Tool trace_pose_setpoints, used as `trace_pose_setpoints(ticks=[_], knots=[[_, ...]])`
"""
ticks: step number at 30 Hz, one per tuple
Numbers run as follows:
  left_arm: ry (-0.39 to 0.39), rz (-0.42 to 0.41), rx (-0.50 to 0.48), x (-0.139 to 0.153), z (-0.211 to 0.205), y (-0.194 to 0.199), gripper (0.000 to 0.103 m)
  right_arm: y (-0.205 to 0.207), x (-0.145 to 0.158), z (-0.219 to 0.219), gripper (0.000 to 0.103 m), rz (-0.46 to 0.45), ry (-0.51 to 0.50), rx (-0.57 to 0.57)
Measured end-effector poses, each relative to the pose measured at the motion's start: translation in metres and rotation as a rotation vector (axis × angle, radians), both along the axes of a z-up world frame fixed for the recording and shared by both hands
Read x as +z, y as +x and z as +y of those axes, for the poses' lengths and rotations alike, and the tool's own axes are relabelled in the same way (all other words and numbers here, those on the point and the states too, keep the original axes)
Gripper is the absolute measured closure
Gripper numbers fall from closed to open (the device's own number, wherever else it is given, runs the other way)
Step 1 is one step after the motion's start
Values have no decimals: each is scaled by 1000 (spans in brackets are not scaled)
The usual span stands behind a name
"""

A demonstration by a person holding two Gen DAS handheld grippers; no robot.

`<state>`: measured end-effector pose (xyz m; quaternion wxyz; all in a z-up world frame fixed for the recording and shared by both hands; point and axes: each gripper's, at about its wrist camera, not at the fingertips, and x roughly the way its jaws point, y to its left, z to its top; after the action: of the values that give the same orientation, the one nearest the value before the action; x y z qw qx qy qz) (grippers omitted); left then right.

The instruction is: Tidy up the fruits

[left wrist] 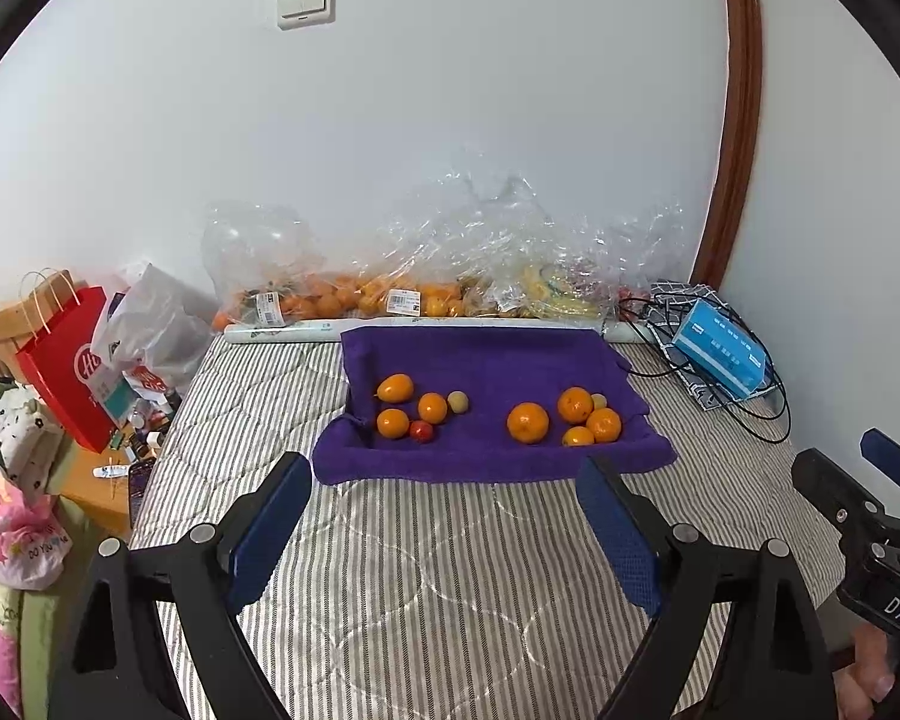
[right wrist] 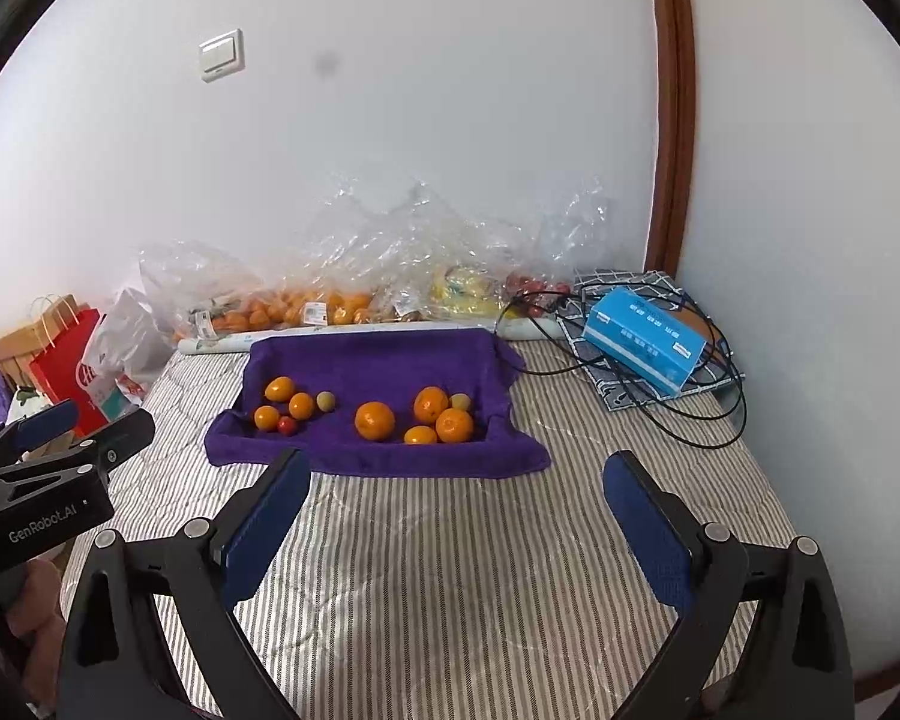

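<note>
Your left gripper (left wrist: 444, 516) and right gripper (right wrist: 456, 516) hover spread and empty above the striped quilt (left wrist: 450, 570). Orange and small fruits (left wrist: 528, 422) lie on the purple towel (left wrist: 486, 360) ahead. Behind it, crinkled clear plastic bags (left wrist: 450, 264) blur their contents; a blue box (right wrist: 645, 339) and black cable (right wrist: 708, 420) sit right.

White wall (left wrist: 510, 90) carrying a light switch (left wrist: 306, 3); brown wooden door frame (left wrist: 741, 120) standing right; striped quilted bed (left wrist: 450, 570) lying below.

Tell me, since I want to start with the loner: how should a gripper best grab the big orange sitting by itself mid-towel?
Grip the big orange across its widest middle, coming from above with one finger on each side. It is round, and bare purple towel shows on its left and right, so the fingers would likely clear the neighbouring fruit.
</note>
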<state>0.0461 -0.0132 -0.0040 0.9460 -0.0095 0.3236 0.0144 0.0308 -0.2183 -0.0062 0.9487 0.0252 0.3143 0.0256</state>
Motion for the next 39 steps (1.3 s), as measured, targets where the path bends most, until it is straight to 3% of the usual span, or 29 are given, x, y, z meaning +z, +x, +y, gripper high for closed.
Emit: trace_pose_setpoints(ticks=[17,39], knots=[[17,-6,-23,3,-9,-11,13,-17,8,-8,6,-27,20,-11],[-7,-5,-26,2,-3,0,13,-9,6,-3,6,-21,12,-11]])
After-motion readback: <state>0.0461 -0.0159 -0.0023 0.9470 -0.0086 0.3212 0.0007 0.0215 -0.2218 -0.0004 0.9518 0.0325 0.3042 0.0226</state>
